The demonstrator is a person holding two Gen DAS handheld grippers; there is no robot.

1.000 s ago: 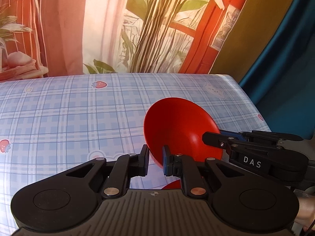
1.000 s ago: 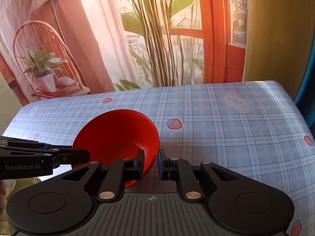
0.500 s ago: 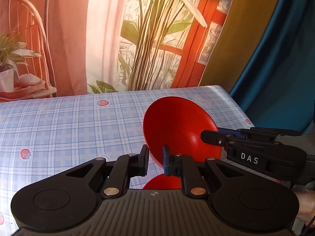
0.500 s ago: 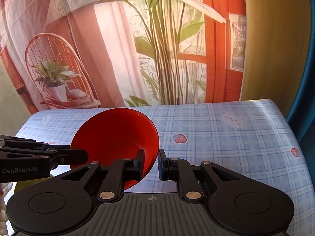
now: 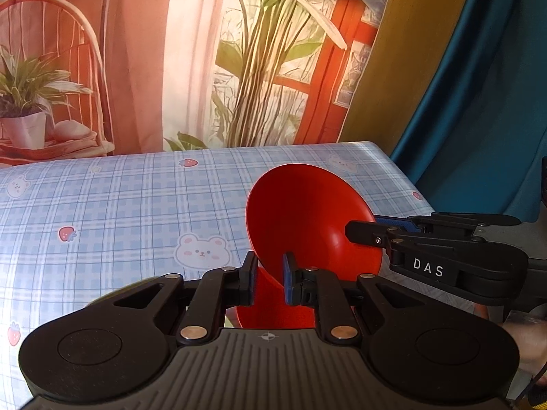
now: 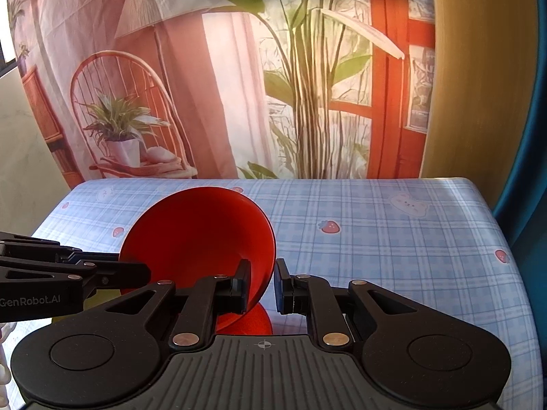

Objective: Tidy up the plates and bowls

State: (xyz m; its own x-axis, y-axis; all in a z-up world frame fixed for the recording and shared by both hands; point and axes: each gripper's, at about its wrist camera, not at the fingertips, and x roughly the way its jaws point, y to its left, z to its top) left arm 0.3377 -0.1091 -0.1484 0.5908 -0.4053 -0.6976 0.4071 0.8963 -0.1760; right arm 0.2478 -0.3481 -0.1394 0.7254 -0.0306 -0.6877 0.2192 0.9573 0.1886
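A red bowl (image 5: 307, 218) hangs tilted above the blue checked tablecloth (image 5: 119, 212), held by its rim from two sides. My left gripper (image 5: 269, 273) is shut on the bowl's near rim. In that view my right gripper (image 5: 362, 232) comes in from the right, clamped on the rim's right side. In the right wrist view the same red bowl (image 6: 198, 239) sits between the jaws of my right gripper (image 6: 261, 283), and my left gripper (image 6: 136, 270) grips its left side. Under the bowl, a second red dish (image 5: 273, 311) (image 6: 253, 321) is partly hidden by the gripper bodies.
A yellow-green object (image 6: 102, 299) peeks out low behind the left gripper, mostly hidden. The table's right edge (image 6: 512, 273) drops off beside a blue curtain (image 5: 478, 102). A printed backdrop with plants and a chair hangs behind the far edge.
Both grippers have risen with the red bowl between them. The table looks farther below, and more of the second red dish shows underneath.
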